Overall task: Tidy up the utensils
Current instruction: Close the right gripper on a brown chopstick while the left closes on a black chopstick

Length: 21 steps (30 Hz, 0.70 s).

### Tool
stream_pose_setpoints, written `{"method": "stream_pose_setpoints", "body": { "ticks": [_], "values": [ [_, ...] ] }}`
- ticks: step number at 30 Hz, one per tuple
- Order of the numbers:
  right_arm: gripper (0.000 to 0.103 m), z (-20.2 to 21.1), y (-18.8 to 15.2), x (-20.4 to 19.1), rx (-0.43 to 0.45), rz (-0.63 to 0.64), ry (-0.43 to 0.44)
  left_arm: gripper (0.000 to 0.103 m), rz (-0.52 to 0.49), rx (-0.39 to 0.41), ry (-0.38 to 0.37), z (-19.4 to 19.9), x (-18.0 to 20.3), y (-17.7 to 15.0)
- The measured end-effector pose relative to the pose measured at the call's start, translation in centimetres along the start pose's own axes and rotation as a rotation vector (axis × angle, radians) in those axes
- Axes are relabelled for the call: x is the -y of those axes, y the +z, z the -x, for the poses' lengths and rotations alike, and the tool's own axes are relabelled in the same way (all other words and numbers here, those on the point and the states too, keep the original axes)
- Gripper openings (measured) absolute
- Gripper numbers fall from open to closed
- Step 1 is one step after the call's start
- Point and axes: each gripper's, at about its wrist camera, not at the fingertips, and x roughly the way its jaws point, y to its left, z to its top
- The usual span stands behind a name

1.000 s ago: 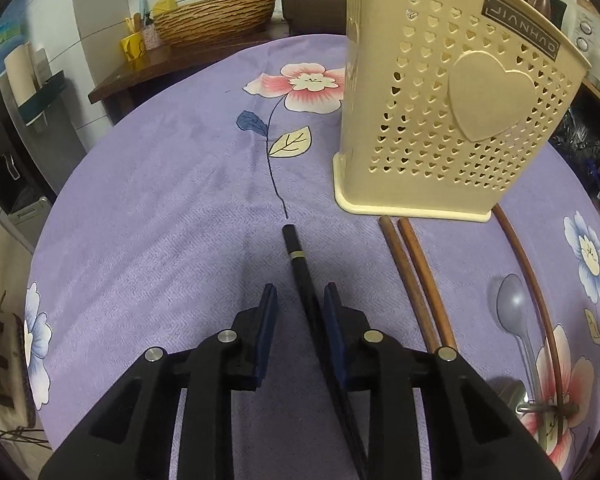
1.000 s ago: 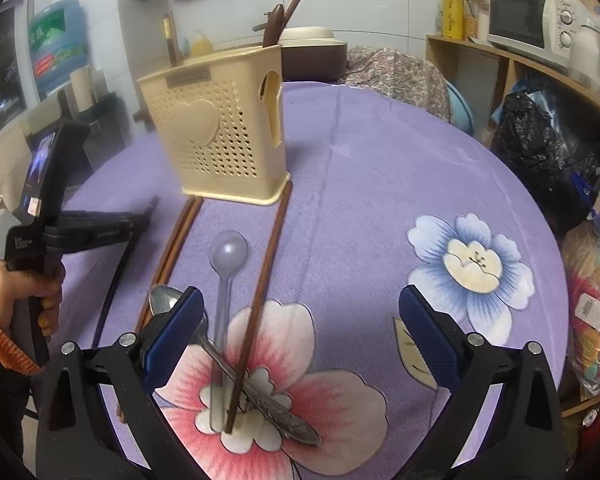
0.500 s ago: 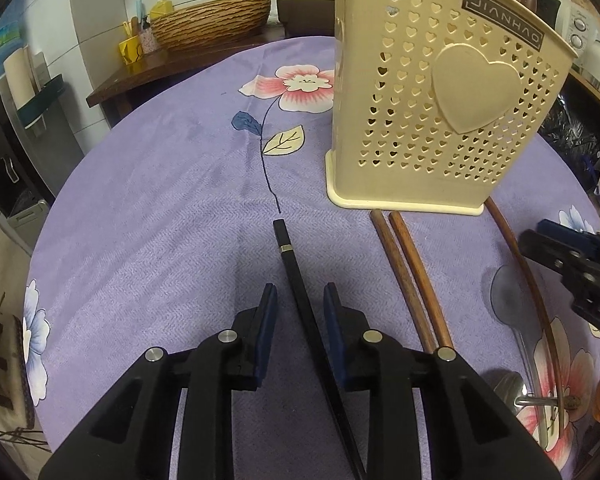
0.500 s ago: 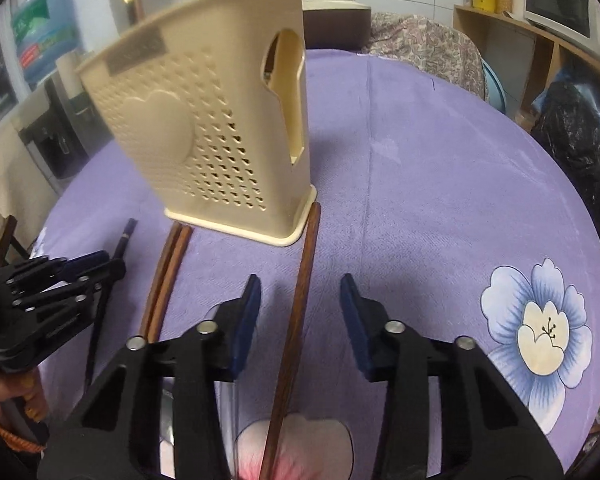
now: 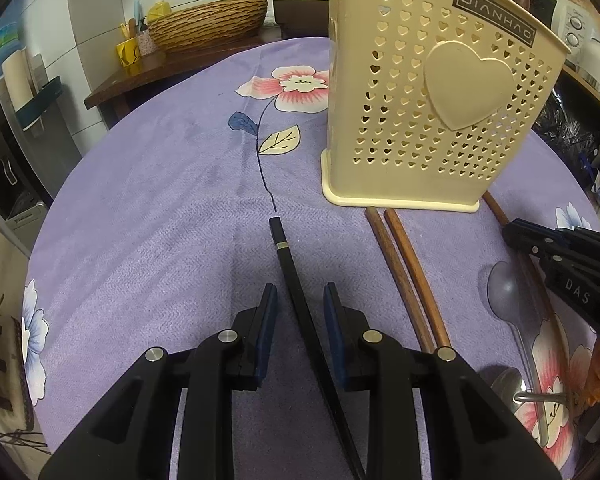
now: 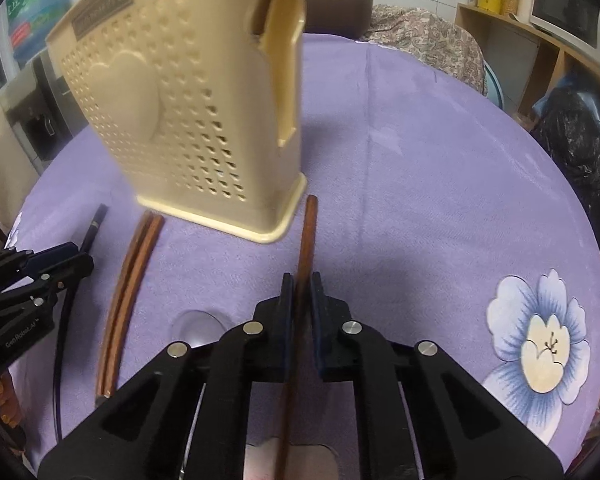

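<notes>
Your right gripper [image 6: 300, 280] pinches the single brown chopstick [image 6: 309, 224]; the cream utensil holder [image 6: 204, 112] stands just ahead. Your left gripper [image 5: 300, 300] stands slightly spread around the black chopstick [image 5: 288, 268], pads not visibly pressing it.

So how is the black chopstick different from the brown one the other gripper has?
The black chopstick is dark with a metal band near its end; the single brown chopstick is plain wood. The left gripper's pads stand apart beside the black one; the right gripper is shut on the brown one. Both lie on the purple tablecloth.
</notes>
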Motion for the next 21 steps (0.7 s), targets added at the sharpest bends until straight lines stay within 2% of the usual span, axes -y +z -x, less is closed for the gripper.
{"method": "stream_pose_setpoints", "body": {
  "ticks": [6,21],
  "values": [
    [0.008,0.4,-0.8,2.2,-0.001,-0.021,0.02,0.025,-0.004,0.0,0.004,0.1,0.1,-0.2],
    [0.009,-1.2,1.4,1.6,-0.006,-0.001,0.008,0.025,0.0,-0.014,0.015,-0.6,0.4,1.0]
  ]
}}
